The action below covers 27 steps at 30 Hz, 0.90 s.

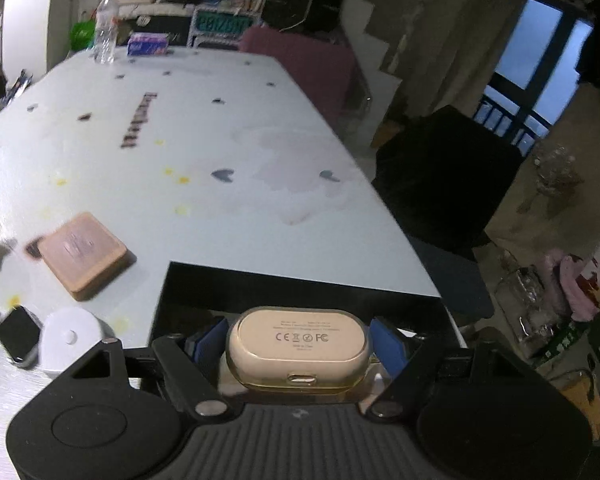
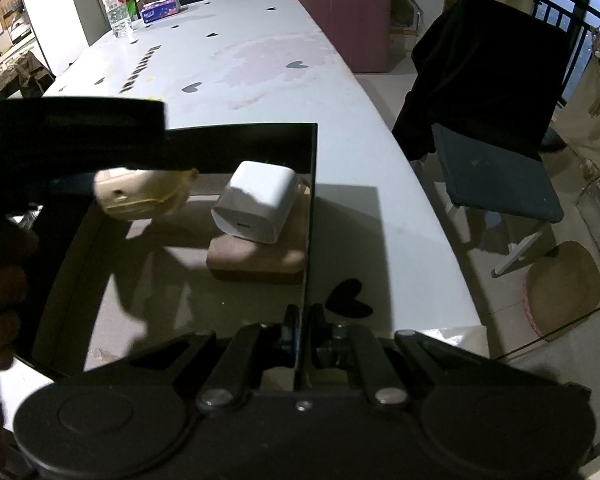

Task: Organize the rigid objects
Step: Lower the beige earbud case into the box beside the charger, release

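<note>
Left wrist view, grip: the left hand-held gripper (image 1: 298, 346) has its blue pads pressed on the two ends of a beige oval earbud case in a clear cover (image 1: 298, 340), underside with printed marks facing up.
Left wrist view, place: the case hangs over the near rim of a black open-topped box (image 1: 300, 280) on the white heart-print desk (image 1: 220, 128).
Left wrist view, still loose: a tan square wooden coaster (image 1: 85, 255), a white round gadget (image 1: 72, 336) and a dark-faced smartwatch (image 1: 19, 336) lie on the desk left of the box.
Left wrist view, risk: the case is smooth and rounded and held only at its ends; I judge it could twist or slip out if the hand swings fast.
Right wrist view, grip: the right hand-held gripper (image 2: 302, 334) is closed tight on the thin right wall of the box (image 2: 310, 216), steadying it.
Right wrist view, only here: the box interior, with a white cube-shaped charger (image 2: 256, 204) sitting atop a pink-tan square block (image 2: 256, 260); the case (image 2: 144, 194) hovers above the floor, to their left.
Right wrist view, risk: dropped from this height, the case may bounce, knock the charger off its perch, or pop open.
Right wrist view, unclear: the left gripper's pads are a dark blur here.
</note>
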Motion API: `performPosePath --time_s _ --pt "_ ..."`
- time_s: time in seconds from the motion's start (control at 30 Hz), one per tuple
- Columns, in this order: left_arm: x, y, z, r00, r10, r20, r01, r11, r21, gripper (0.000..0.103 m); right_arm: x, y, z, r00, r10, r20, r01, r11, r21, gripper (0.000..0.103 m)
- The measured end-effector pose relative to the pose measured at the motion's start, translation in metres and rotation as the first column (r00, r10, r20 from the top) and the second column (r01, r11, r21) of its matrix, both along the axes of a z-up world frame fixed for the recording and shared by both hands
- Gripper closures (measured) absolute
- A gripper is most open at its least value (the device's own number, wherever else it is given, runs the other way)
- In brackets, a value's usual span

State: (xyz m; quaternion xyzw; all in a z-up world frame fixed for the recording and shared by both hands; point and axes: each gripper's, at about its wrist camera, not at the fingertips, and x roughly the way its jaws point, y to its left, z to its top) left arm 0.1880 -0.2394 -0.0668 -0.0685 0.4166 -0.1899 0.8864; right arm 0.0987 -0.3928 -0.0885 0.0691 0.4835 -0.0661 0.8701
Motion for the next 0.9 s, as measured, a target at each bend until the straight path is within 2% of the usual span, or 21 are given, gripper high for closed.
performPosePath --time_s 0.07,0.2,0.47,0.5,0.53,0.6,0.9 --pt "0.005 -0.002 -0.006 1.0 0.013 -0.008 -0.013 1.0 0.005 0.026 0.0 0.0 0.0 1.0 0.0 0.001 0.0 1.0 0.001 0.097" --pt "0.007 -0.007 -0.005 0.999 0.02 0.027 -0.02 1.0 0.009 0.025 0.001 0.001 0.0 1.0 0.001 0.0 -0.001 1.0 -0.001 0.097" --pt "0.01 -0.017 -0.007 0.999 -0.004 0.032 0.001 0.997 0.081 0.025 0.001 0.001 0.0 1.0 0.001 0.0 -0.001 1.0 -0.001 0.097" --pt "0.011 -0.018 -0.008 1.0 -0.012 0.029 0.009 0.995 0.095 0.023 0.002 0.001 0.0 1.0 0.001 0.0 -0.001 1.0 0.0 0.097" --pt "0.011 -0.019 -0.008 0.999 -0.019 0.03 0.016 0.995 0.095 0.02 0.002 0.001 0.0 1.0 0.002 0.0 -0.002 1.0 0.002 0.097" --pt "0.012 -0.016 -0.008 0.999 -0.028 0.023 0.027 0.998 0.054 0.008 0.002 0.0 0.0 1.0 0.002 0.0 -0.002 1.0 0.002 0.097" --pt "0.002 -0.011 0.0 0.998 -0.058 0.019 0.057 0.997 0.046 0.008 0.001 -0.001 0.0 1.0 0.001 0.002 -0.001 1.0 0.006 0.097"
